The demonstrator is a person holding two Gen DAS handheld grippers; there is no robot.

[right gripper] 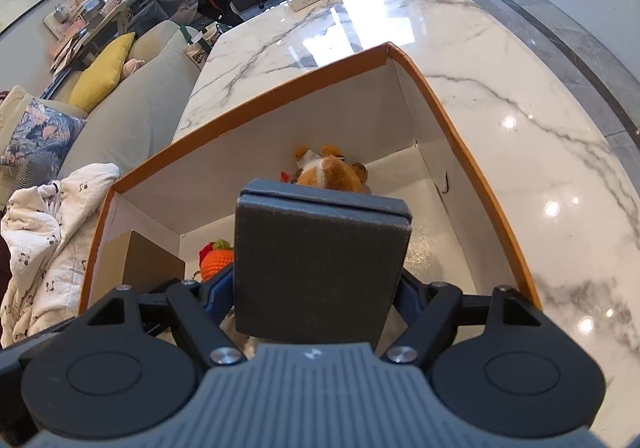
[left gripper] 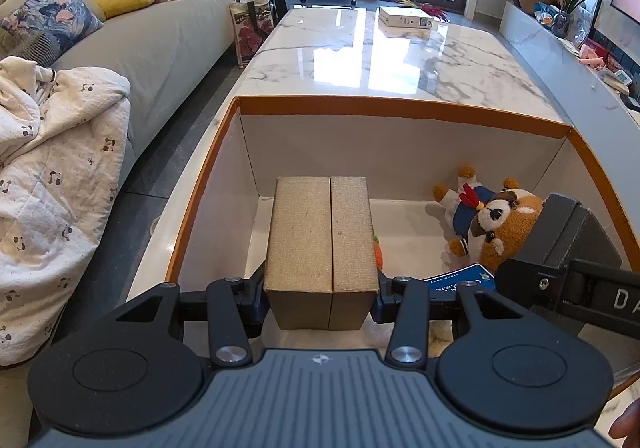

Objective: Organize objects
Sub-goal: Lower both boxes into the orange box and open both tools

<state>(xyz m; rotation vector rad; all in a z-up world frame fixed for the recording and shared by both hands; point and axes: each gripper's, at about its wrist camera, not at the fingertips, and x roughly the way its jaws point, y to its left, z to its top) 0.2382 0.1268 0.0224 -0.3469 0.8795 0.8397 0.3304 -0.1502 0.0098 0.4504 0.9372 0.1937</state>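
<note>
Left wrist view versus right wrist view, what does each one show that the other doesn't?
Only the left wrist view shows the blue card and the left tongs clamping the tan box.

Only the right wrist view shows the right tongs clamping the dark gray box head-on.

Both show the orange-rimmed carton, the plush toy, the crocheted orange and the marble table.

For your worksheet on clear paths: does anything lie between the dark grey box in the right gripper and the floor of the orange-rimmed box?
Yes. Beneath and beyond the dark grey box lies the plush toy, with the crocheted orange to its left.
</note>
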